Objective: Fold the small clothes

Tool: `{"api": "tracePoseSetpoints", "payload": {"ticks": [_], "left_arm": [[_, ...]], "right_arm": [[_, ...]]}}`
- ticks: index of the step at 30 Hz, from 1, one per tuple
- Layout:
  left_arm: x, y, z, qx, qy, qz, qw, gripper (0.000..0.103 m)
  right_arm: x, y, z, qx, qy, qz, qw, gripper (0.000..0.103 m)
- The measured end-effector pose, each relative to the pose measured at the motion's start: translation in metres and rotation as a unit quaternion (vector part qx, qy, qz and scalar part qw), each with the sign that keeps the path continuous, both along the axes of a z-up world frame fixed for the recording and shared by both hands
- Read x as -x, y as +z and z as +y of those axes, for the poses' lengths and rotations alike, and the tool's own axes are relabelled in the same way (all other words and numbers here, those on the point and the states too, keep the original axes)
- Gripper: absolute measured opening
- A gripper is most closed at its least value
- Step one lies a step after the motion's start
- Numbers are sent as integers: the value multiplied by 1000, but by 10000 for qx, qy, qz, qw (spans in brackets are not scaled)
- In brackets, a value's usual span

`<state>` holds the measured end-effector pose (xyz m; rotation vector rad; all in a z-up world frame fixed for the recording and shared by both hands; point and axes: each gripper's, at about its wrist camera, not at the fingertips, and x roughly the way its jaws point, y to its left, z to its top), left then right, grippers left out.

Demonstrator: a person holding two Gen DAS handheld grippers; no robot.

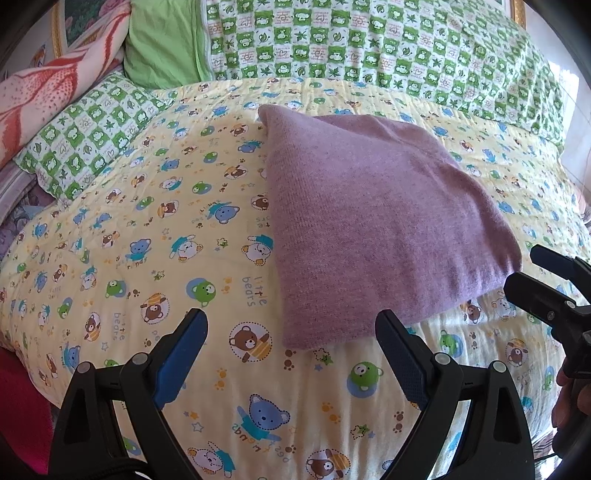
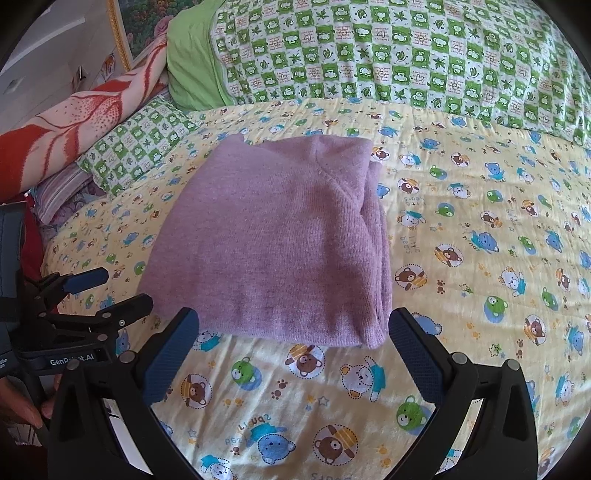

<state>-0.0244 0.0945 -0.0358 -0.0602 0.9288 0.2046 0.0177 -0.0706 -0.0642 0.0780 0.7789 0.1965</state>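
Note:
A purple knit garment (image 1: 373,221) lies folded into a compact rectangle on the yellow bear-print bedspread (image 1: 147,240). It also shows in the right wrist view (image 2: 273,243), with stacked folded layers along its right edge. My left gripper (image 1: 291,328) is open and empty, just short of the garment's near corner. My right gripper (image 2: 295,328) is open and empty, just short of the garment's near edge. The right gripper also shows at the right edge of the left wrist view (image 1: 535,273), and the left gripper shows at the left of the right wrist view (image 2: 110,291).
Green checked pillows (image 2: 388,51) and a plain green pillow (image 1: 162,40) line the far side of the bed. A red and cream blanket (image 2: 74,122) and a small green checked pillow (image 1: 92,129) lie at the far left. A framed picture (image 2: 136,26) hangs behind.

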Motion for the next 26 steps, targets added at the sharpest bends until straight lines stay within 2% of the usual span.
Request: {"api": "tracePoseSetpoints", "payload": {"ticks": [17,26], "left_arm": [[-1,9,5,69,46,-108,9999,93],[-5,8,9,170,87,-11,9998,93]], "right_arm": [[-5,8,-5,-49,-69,-49,10000,102],[-10,7,-8,-105,-116,-30,9999,102]]}}
